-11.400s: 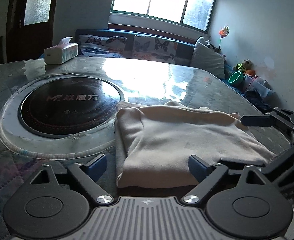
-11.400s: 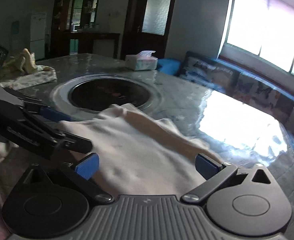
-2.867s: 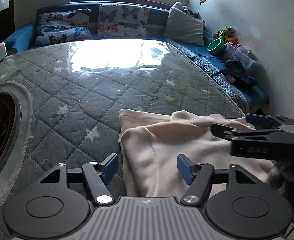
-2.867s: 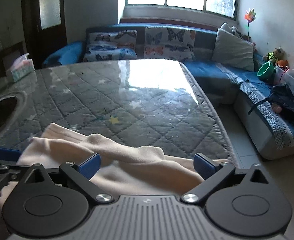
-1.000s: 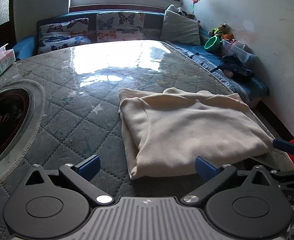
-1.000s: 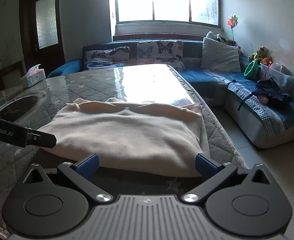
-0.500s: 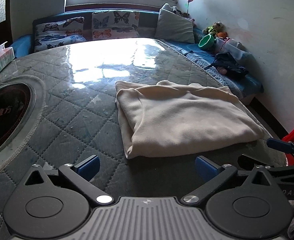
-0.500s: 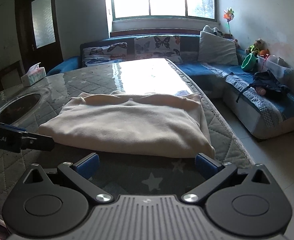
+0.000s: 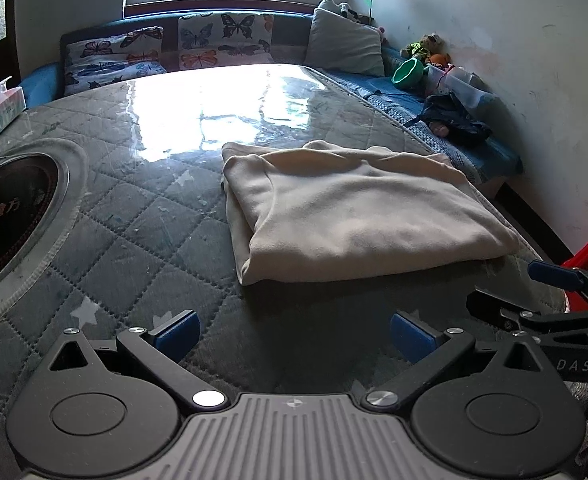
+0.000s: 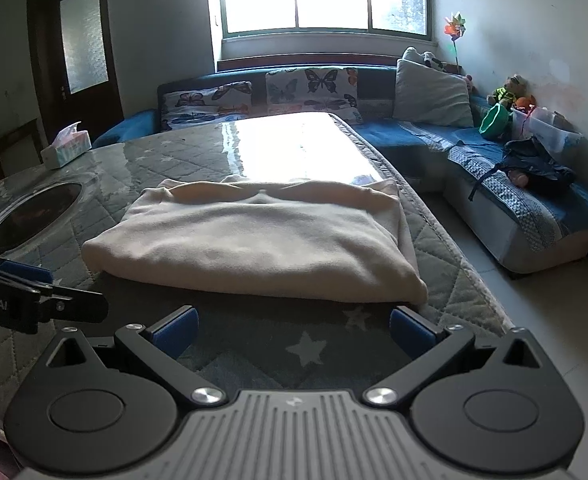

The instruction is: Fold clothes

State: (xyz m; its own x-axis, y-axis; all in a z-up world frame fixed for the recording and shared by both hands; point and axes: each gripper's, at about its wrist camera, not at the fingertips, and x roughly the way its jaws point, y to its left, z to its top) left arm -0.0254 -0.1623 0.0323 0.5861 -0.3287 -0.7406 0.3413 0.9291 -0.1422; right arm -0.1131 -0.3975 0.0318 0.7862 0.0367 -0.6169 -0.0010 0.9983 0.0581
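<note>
Door (image 10: 82, 40) shows only beside right tool (image 10: 292, 330).

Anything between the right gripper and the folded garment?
Nothing. In the right wrist view, only bare quilted table cover lies between the open right gripper and the cream garment.

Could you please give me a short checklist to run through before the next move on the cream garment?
1. Left gripper open, holding nothing: ok.
2. Right gripper open, holding nothing: ok.
3. Cream garment lies folded in a compact rectangle on the quilted table: ok.
4. Garment fully on the table, nothing hanging over the right edge: ok, though it lies close to that edge.
5. Layers aligned: not ok, a lower layer sticks out along the left side.
6. Tissue box and the round black inset clear of the garment: ok.
</note>
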